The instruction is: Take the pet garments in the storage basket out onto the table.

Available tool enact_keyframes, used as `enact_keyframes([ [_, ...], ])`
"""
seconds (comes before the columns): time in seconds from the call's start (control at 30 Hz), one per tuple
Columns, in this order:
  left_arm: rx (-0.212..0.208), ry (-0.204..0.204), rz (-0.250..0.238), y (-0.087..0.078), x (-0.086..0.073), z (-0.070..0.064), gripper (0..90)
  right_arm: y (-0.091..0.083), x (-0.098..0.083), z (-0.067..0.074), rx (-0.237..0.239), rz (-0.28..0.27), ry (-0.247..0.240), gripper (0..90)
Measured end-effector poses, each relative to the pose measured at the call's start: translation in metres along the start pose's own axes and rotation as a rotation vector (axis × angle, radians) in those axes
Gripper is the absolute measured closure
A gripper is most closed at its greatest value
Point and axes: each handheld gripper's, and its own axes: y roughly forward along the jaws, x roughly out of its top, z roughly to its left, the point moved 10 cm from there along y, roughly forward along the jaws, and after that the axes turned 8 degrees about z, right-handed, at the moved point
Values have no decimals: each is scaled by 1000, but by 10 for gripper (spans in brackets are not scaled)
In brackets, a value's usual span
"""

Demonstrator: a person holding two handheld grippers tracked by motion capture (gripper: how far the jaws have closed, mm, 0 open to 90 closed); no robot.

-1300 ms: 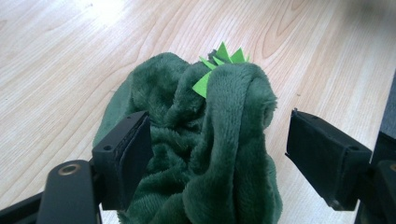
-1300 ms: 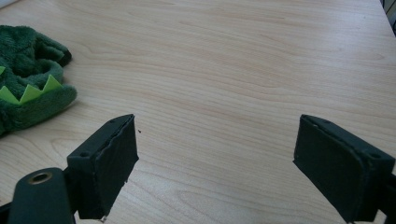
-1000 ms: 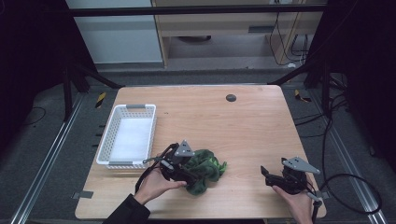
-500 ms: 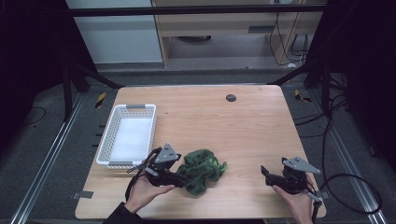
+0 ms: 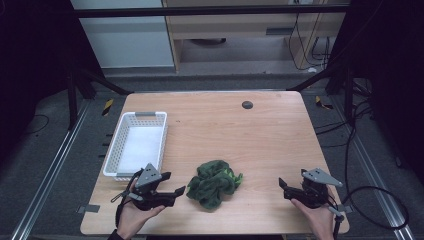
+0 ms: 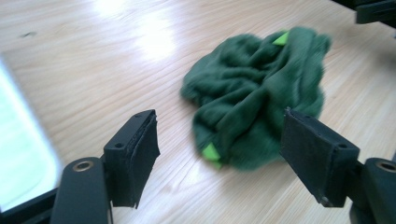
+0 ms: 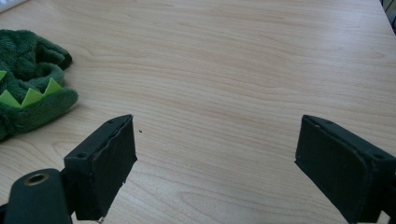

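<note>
A crumpled dark green plush cloth [image 5: 214, 182] carries small lime green triangular spikes [image 7: 31, 97]; it lies ahead of the matte black jaws of the left gripper [image 6: 219, 149]. The pale wooden table [image 5: 260, 135] shows fine brown grain between the black jaws of the right gripper [image 7: 215, 168]. The white perforated plastic basket [image 5: 136, 145] is plain, and a dark round spot [image 5: 247, 104] marks the wood.

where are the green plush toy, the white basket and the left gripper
green plush toy [image 5: 215, 182], high view, middle of the crumpled body
white basket [image 5: 113, 155], high view, left perforated wall
left gripper [image 5: 176, 194], high view, midway between the open jaws' tips
</note>
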Motion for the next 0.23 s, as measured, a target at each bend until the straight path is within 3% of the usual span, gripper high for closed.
enact_keyframes([
  [0.23,46,-55,-9,-10,-28,17,298,-1,0,1,1,-3,4,121],
])
